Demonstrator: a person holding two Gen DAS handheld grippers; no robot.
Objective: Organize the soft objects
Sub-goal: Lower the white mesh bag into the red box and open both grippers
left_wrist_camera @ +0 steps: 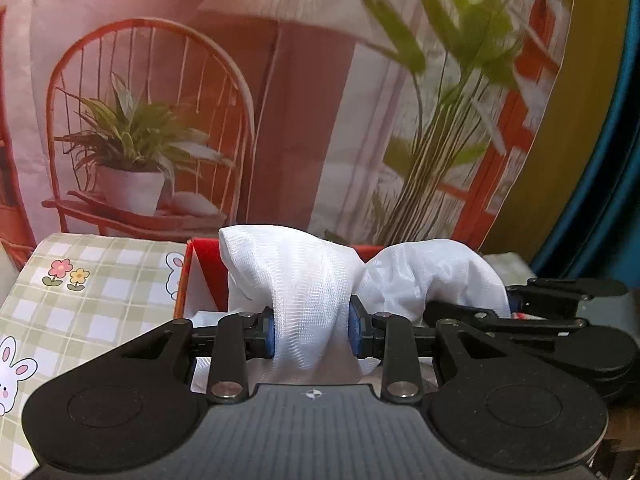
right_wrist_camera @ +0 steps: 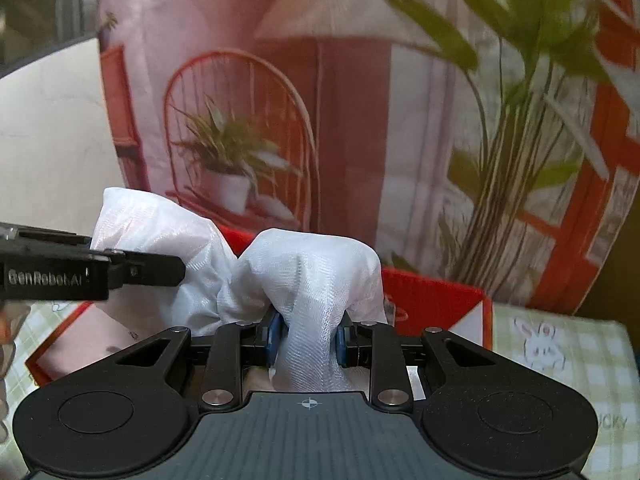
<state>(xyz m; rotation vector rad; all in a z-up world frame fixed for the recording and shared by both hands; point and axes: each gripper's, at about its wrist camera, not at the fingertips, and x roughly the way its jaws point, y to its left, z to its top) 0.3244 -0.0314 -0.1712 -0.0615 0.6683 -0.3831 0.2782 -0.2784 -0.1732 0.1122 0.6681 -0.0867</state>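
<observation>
White cloth [left_wrist_camera: 308, 280]: a sheer, finely ribbed white fabric, bunched and held up between both grippers above a red box.
Cloth long axis: it runs side to side, from nine o'clock to three o'clock across the left wrist view, with a pinched dip in the middle and a puffed hump rising over each grip.
Cloth ends: below each grip a tail of fabric hangs down toward six o'clock.
Left gripper [left_wrist_camera: 311, 332]: its blue pads are clenched on one gathered fold of the cloth; the fabric fills the gap between them.
Right gripper [right_wrist_camera: 307, 340]: its blue pads are likewise clamped on the other gathered fold.
Grippers together: in the left wrist view the right gripper sits close at three o'clock; in the right wrist view the left one sits at nine o'clock.
Red box [right_wrist_camera: 436, 300]: open-topped, directly behind and below the cloth.
Tablecloth [left_wrist_camera: 100, 280]: green and white check with cartoon rabbits and flowers, under the box.
Backdrop [left_wrist_camera: 280, 100]: a printed scene of a red chair, potted plants and a lamp, at twelve o'clock.
</observation>
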